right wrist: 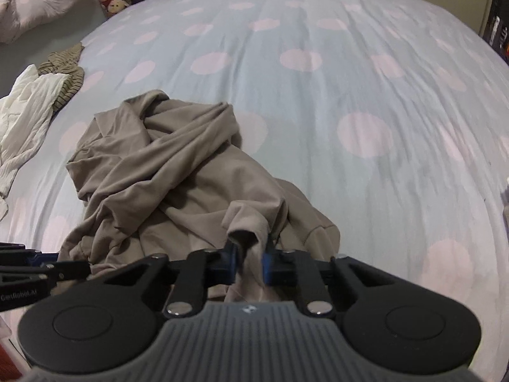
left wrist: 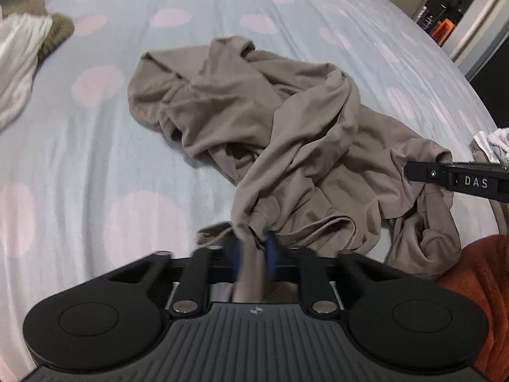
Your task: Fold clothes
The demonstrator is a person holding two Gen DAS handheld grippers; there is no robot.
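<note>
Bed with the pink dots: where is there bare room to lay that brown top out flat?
The bedsheet is bare beyond and to the right of the crumpled taupe top. The far left edge is crowded: a white garment and a striped garment lie there. The near edge holds both grippers, jaws pinching the top.

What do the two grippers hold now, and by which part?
Both hold the same tan garment. The left gripper pinches a bunched edge nearest the camera; the right gripper pinches another bunched edge. Which parts of the garment these are cannot be told.
</note>
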